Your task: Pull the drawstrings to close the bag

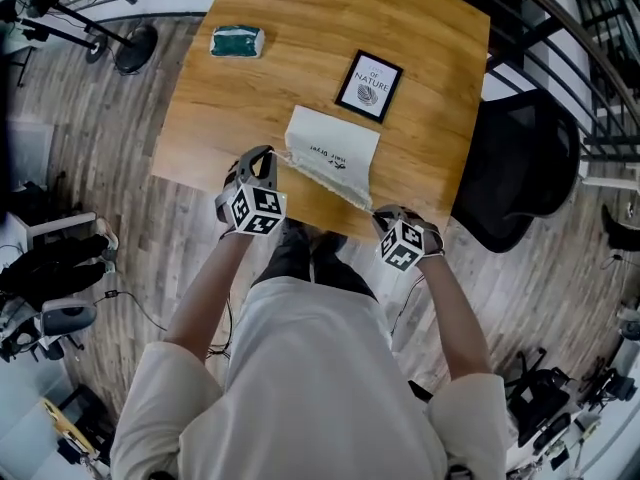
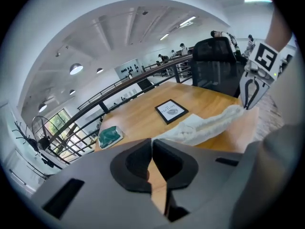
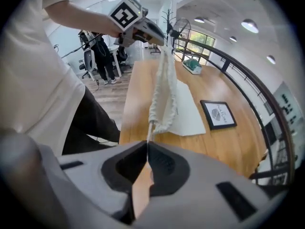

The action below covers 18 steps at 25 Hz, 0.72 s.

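A white cloth drawstring bag (image 1: 335, 148) lies on the wooden table (image 1: 300, 28) near its front edge. Its mouth (image 1: 330, 180) is gathered into a ruffled band, lifted and stretched between my two grippers. My left gripper (image 1: 268, 160) is shut on the drawstring at the band's left end; in the left gripper view the bunched cloth (image 2: 209, 125) runs from its closed jaws to the right gripper (image 2: 251, 92). My right gripper (image 1: 386, 213) is shut on the other drawstring (image 3: 149, 130), which leads up to the gathered mouth (image 3: 163, 92) and the left gripper (image 3: 143, 31).
A black-framed picture (image 1: 369, 86) lies behind the bag, and a green pouch (image 1: 236, 41) sits at the table's far left. A black office chair (image 1: 520, 168) stands by the table's right side. Stands and gear clutter the floor at left (image 1: 60, 268).
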Each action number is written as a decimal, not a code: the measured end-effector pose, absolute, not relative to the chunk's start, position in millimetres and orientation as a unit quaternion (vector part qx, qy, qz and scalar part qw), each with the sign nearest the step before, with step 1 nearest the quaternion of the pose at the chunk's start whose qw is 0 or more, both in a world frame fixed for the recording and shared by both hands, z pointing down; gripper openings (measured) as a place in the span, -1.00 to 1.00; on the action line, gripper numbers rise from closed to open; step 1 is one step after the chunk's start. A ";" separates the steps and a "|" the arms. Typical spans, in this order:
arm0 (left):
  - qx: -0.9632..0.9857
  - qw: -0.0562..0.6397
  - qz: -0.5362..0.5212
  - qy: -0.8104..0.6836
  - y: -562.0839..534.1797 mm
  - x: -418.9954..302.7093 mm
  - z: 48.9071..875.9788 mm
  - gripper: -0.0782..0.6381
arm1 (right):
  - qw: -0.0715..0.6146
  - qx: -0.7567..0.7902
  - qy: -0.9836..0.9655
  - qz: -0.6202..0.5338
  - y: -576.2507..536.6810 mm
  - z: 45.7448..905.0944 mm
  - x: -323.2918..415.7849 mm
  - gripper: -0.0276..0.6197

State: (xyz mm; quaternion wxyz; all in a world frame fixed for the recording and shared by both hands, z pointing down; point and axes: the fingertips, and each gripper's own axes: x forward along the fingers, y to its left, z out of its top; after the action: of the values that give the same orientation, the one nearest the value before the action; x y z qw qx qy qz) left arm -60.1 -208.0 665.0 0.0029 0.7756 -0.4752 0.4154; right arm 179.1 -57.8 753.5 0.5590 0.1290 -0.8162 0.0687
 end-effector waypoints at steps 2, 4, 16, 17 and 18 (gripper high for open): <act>0.777 -0.004 0.407 -0.481 -214.0 -61.3 650.5 -0.79 | 0.563 0.130 -0.814 0.054 -62.3 744.3 182.2 -0.88; 0.779 -0.010 0.399 -0.484 -218.3 -60.9 638.2 -0.79 | 0.566 0.136 -0.812 0.041 -67.9 735.2 186.0 -0.88; 0.794 -0.030 0.371 -0.480 -247.5 -60.3 585.7 -0.79 | 0.598 0.180 -0.781 -0.010 -113.4 690.4 220.8 -0.88; 0.795 -0.032 0.370 -0.480 -249.0 -60.2 582.7 -0.79 | 0.603 0.183 -0.776 -0.014 -115.9 688.9 224.3 -0.88; 0.796 -0.033 0.370 -0.479 -249.8 -60.2 580.0 -0.79 | 0.608 0.185 -0.772 -0.017 -117.6 687.6 227.6 -0.88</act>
State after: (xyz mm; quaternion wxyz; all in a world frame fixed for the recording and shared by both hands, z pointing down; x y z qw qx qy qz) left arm -60.2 -249.8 580.0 -0.0328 0.7957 -0.4786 0.3697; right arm 227.6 -117.6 687.6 0.6075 0.1850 -0.7723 -0.0168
